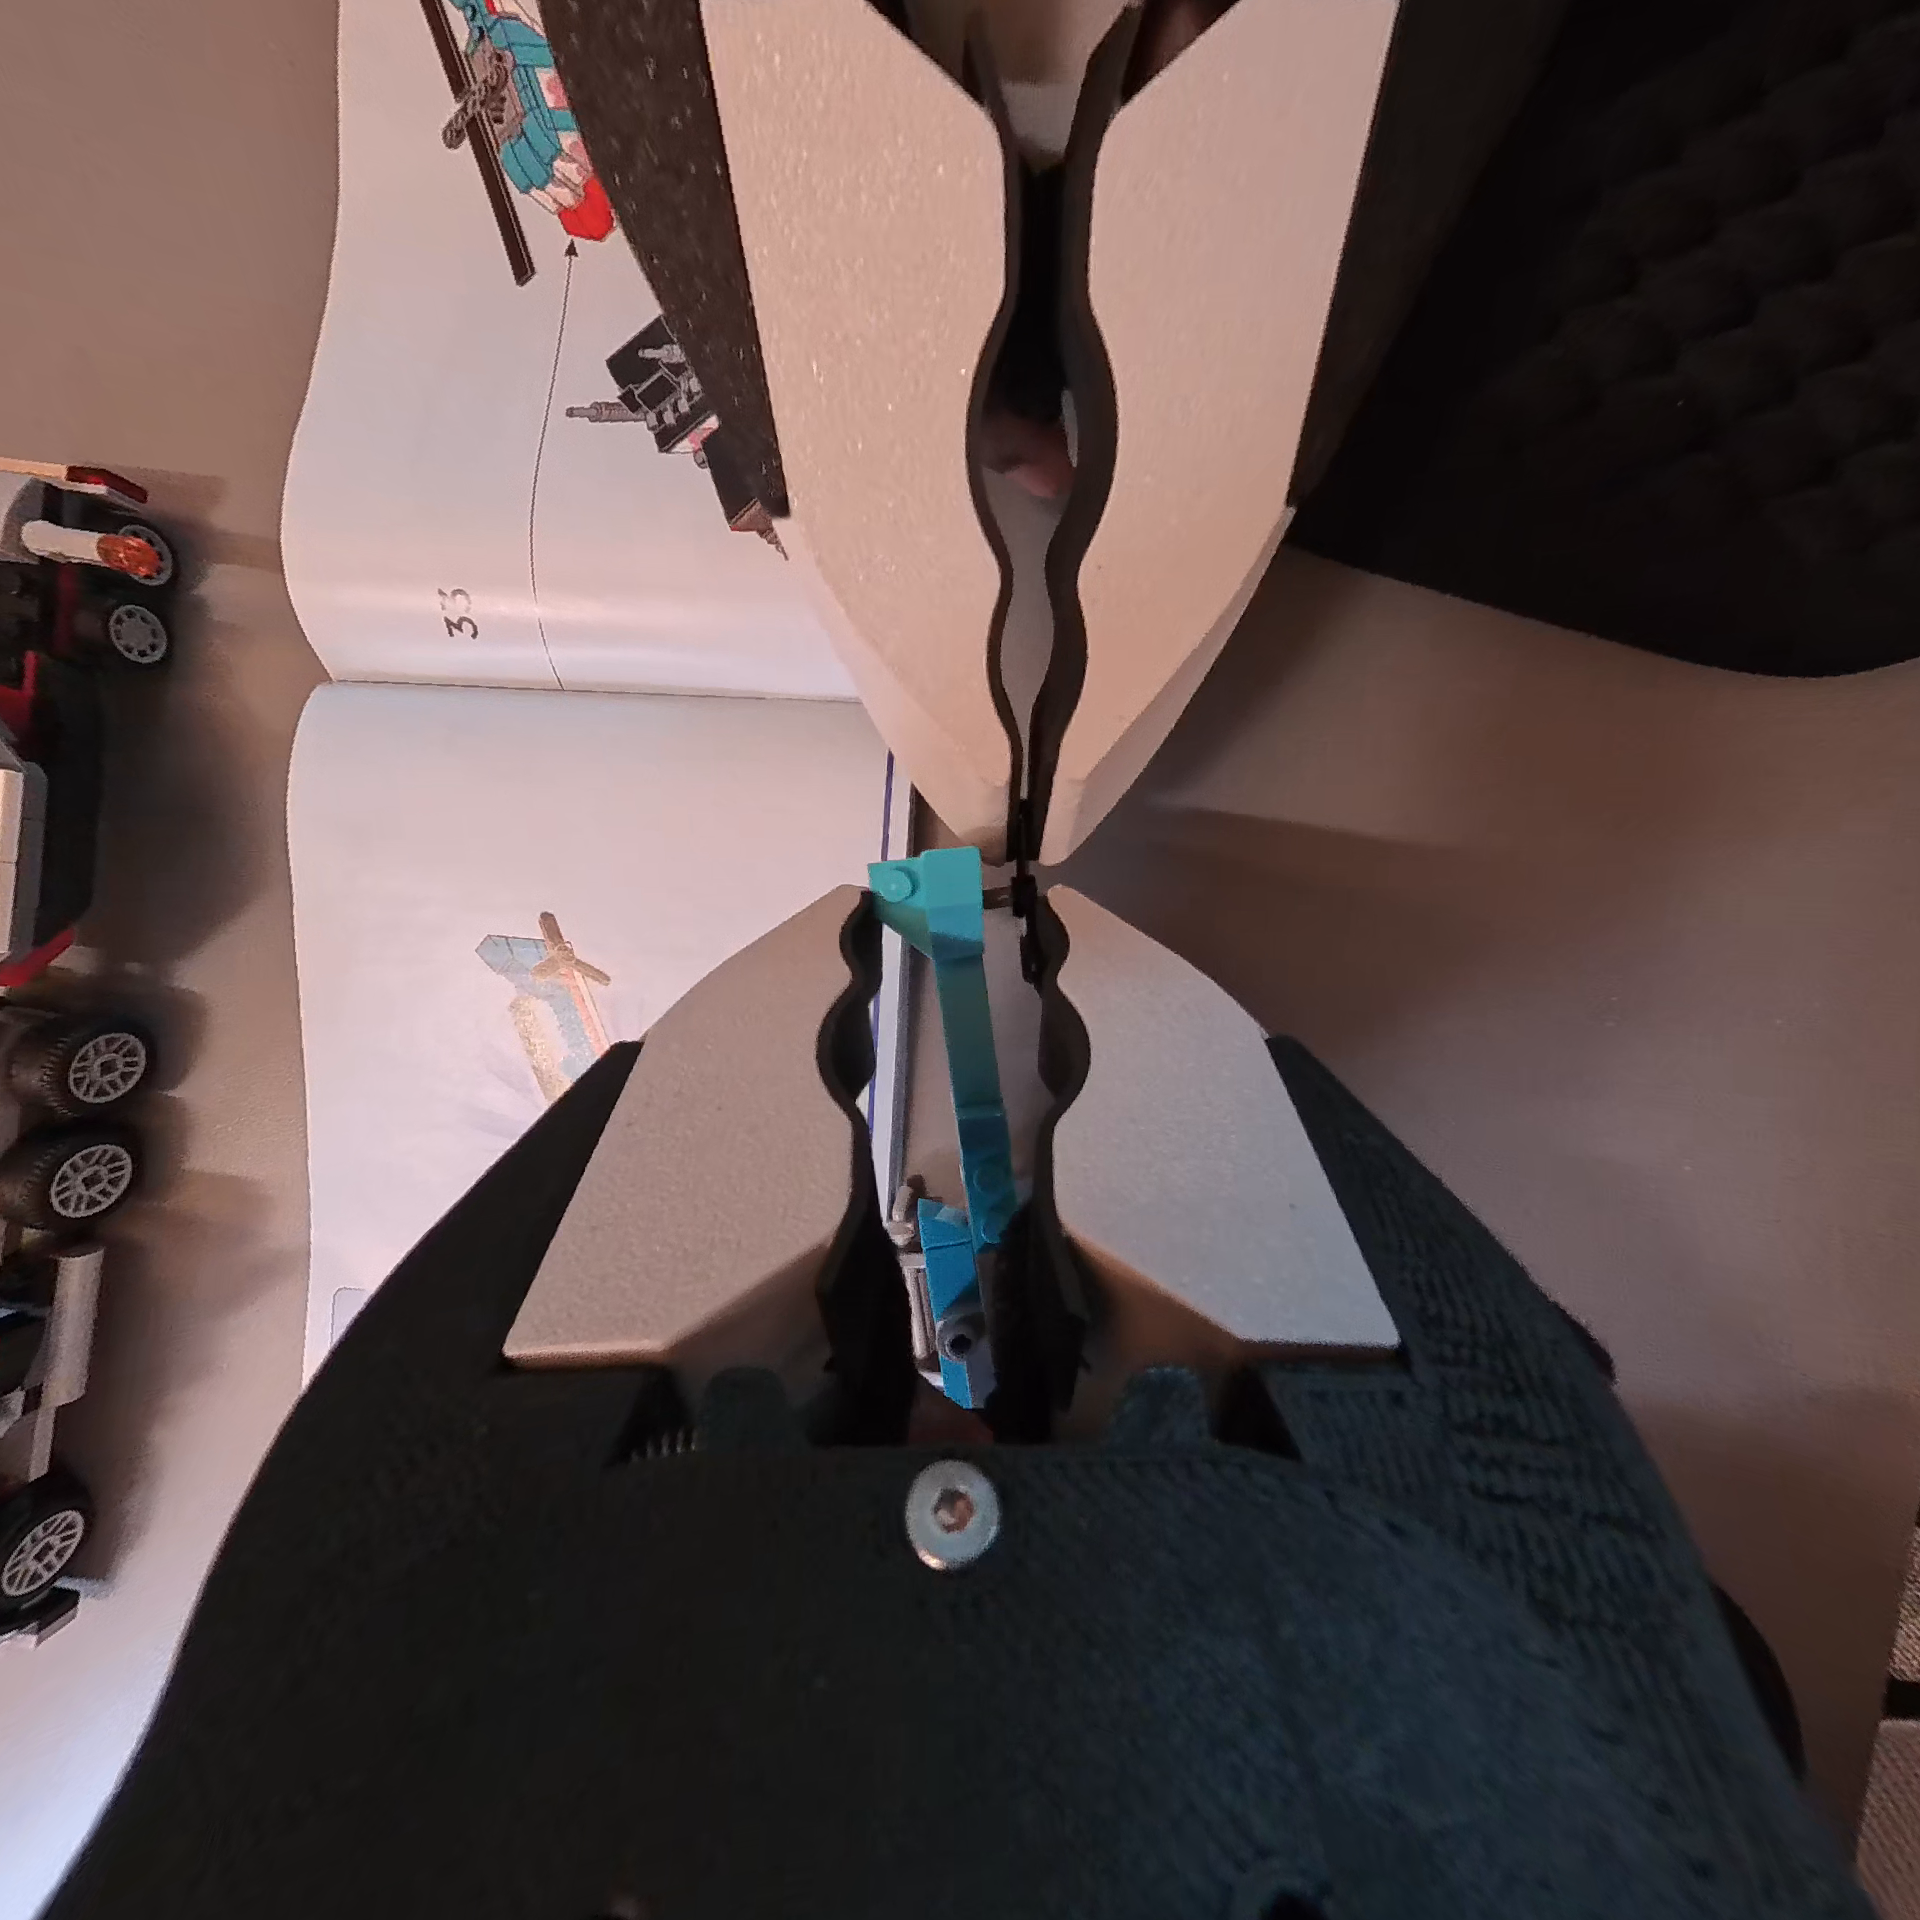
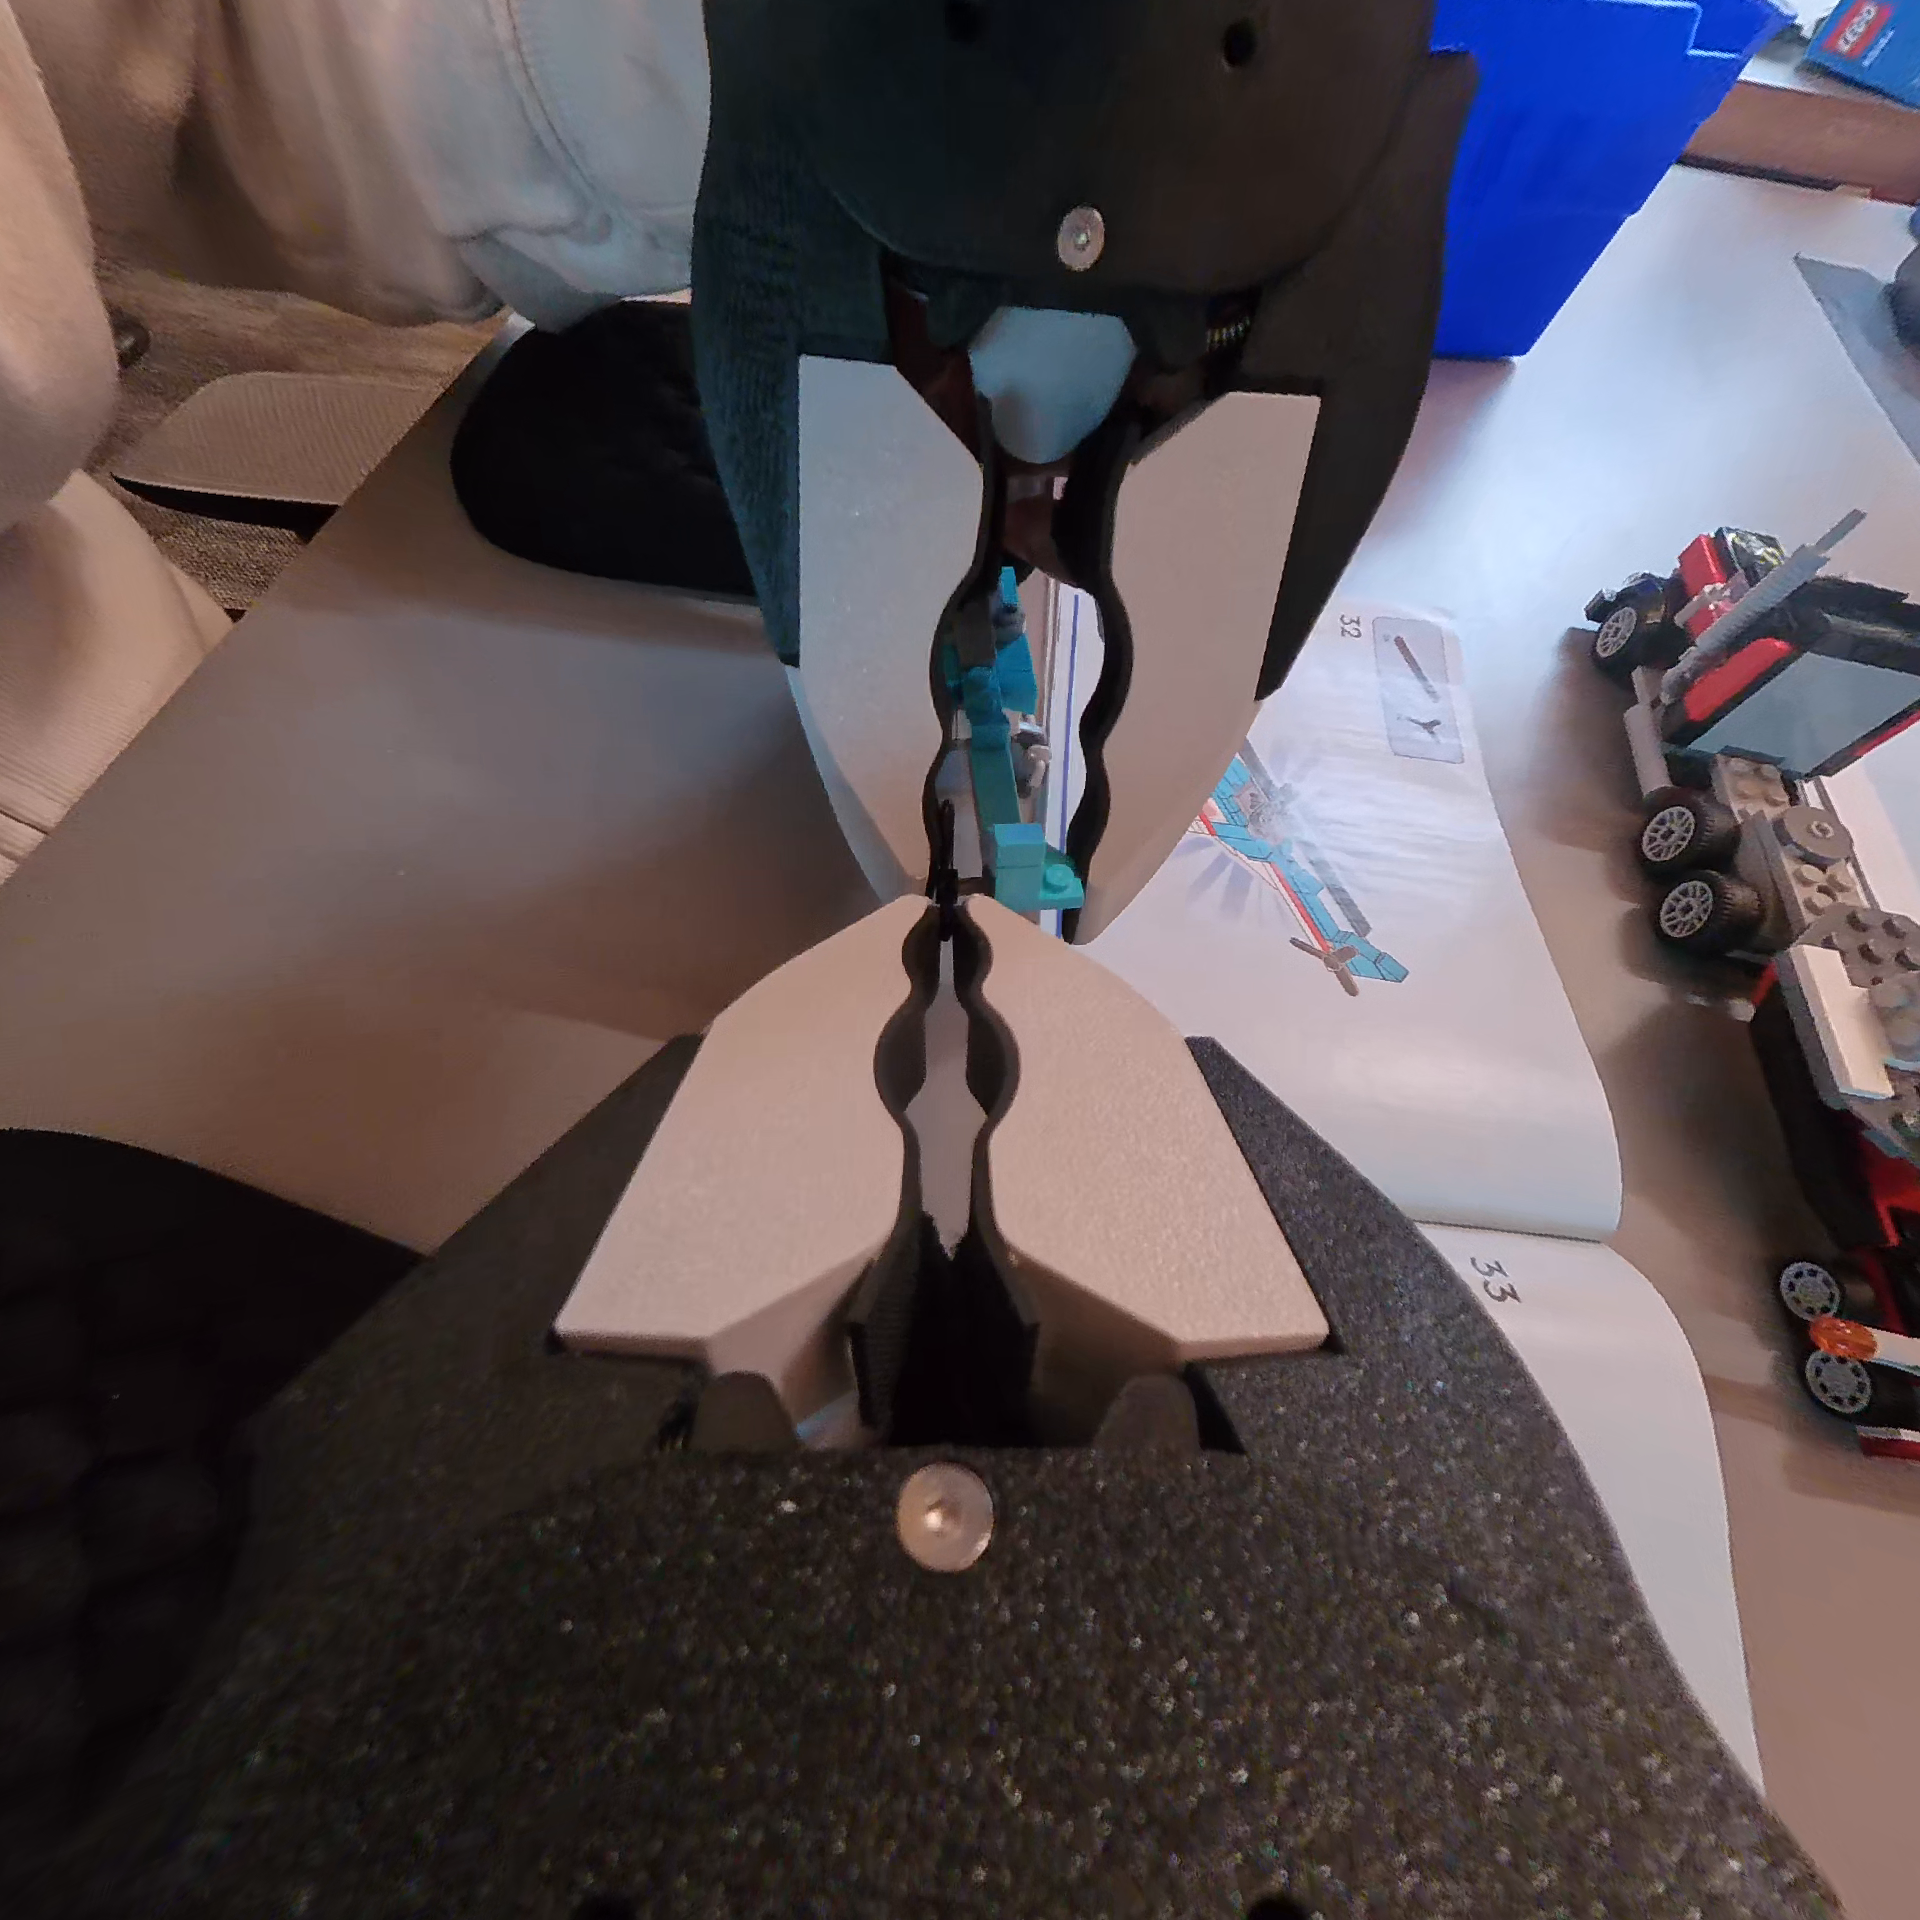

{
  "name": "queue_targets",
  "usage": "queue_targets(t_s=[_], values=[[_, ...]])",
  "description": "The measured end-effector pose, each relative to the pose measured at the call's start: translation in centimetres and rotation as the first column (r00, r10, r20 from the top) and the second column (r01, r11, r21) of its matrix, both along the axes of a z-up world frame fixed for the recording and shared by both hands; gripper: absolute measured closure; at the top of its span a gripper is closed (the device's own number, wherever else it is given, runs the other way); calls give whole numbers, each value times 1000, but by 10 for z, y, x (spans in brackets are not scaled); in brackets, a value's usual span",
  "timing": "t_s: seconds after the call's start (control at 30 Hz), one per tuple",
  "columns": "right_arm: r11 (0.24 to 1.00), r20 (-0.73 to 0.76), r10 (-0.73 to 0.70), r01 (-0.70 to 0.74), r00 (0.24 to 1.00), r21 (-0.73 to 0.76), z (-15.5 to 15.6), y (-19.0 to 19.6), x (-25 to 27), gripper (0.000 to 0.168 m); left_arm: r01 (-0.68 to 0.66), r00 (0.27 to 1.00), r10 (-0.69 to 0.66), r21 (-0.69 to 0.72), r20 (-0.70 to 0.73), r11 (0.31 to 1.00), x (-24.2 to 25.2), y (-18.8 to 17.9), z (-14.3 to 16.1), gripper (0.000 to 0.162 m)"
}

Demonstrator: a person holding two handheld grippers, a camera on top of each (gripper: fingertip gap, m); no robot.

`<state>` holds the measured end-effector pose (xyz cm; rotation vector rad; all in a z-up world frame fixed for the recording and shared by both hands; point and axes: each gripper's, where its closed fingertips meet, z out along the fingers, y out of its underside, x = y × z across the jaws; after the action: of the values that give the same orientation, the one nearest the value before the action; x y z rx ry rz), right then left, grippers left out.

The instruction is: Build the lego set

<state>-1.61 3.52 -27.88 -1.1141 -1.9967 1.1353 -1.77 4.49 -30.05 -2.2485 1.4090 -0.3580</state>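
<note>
Right, the left gripper (image 1: pixel 951 935) clamps the teal lego tail piece (image 1: pixel 961 1039) lengthwise between its fingers. Tip to tip against it, the right gripper (image 2: pixel 943 914) pinches a thin black rotor part (image 2: pixel 947 873) at that tail's end. Beneath them lies the open instruction booklet (image 2: pixel 1455 1039) on the surface (image 2: pixel 416 831). Beyond stands a red truck model (image 2: pixel 1787 790), with a blue bin (image 2: pixel 1558 208) behind.
</note>
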Motion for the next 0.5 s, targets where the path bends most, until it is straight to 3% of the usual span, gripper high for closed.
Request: queue_targets(t_s=[0.5], values=[[999,-11,-5,5,1000,43,0,1,-2,166,-1,1000,1,3,-17,1000,-2,0,1,135]])
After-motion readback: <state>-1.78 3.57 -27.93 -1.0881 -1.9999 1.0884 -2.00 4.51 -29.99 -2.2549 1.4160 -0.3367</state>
